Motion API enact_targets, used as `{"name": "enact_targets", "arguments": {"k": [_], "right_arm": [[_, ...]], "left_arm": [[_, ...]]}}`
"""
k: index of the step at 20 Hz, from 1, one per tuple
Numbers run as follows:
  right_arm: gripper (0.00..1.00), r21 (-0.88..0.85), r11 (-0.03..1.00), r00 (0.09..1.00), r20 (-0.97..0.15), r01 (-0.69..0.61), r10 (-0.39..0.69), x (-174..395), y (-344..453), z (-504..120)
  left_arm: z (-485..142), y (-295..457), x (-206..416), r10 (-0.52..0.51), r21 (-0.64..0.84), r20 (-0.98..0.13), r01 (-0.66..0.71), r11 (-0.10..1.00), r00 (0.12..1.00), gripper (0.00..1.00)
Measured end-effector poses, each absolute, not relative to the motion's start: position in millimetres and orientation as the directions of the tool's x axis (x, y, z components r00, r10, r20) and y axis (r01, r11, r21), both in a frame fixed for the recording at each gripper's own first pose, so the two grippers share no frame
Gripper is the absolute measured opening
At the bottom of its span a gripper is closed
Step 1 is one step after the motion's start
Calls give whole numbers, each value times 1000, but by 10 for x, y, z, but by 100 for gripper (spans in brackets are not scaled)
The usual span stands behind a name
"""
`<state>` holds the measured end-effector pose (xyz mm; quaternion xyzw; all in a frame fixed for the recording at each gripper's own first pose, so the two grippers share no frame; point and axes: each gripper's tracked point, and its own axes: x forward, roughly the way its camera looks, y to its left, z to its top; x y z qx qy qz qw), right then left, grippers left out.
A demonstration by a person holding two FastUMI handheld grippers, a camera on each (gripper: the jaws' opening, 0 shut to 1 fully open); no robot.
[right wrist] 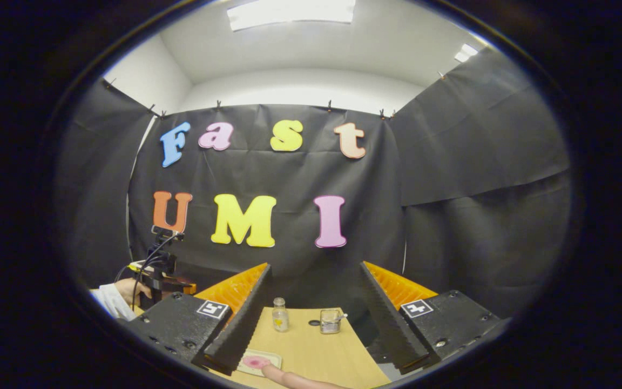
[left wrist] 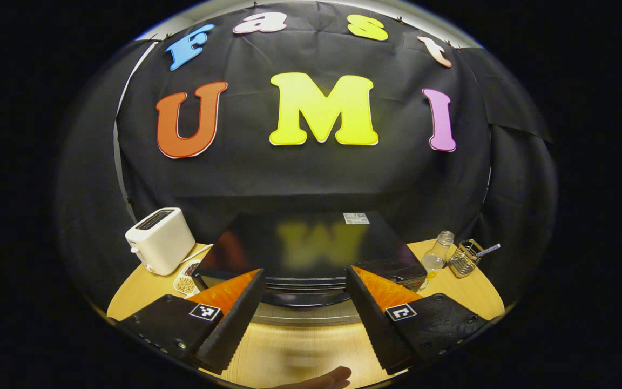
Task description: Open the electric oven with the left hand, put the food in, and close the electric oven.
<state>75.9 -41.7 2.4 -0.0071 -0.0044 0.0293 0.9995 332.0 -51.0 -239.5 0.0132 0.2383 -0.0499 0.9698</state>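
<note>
Tools point(left wrist: 304, 316) point(right wrist: 313, 319) both spread wide and empty, the left one just before the oven point(left wrist: 311, 254).

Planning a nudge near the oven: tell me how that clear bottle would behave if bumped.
The bottle stands upright, tall and narrow, so it would probably tip easily. It looks clear and mostly empty, likely light for its size. It looks round, so once down it may roll across the table, perhaps toward the wire basket beside it.
</note>
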Motion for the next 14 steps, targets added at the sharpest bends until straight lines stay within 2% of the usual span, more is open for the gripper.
{"name": "enact_targets", "arguments": {"k": [3, 4, 5, 6, 7, 8, 10, 14], "right_arm": [[100, -14, 999, 999, 8, -53, 53, 764, -468, 6], [96, -15, 999, 999, 6, -49, 49, 771, -489, -15], [96, -12, 999, 999, 1, -48, 48, 779, -498, -27], [96, -6, 999, 999, -6, -51, 51, 783, -496, -52], [96, 4, 999, 999, -12, -50, 50, 775, -494, -67], [100, 4, 998, 998, -19, -55, 55, 778, -484, -78], [100, -10, 999, 998, -28, -48, 47, 787, -500, -106], [100, -10, 999, 999, -27, -41, 40, 748, -499, -77]], "left_arm": [[-2549, -539, 3382, -95, 10, -496, 115, 993, 863, 96], [-2623, -560, 3381, -103, 4, -513, 123, 992, 852, 95], [-2719, -568, 3354, -97, 18, -545, 127, 992, 833, 84], [-2701, -561, 3391, -93, 44, -530, 137, 990, 843, 95], [-2722, -562, 3396, -100, 33, -537, 140, 990, 837, 98], [-2692, -594, 3417, -114, 13, -535, 143, 990, 837, 98], [-2706, -570, 3409, -125, 2, -549, 150, 989, 827, 95], [-2714, -550, 3360, -124, 1, -555, 149, 989, 823, 97]]}}
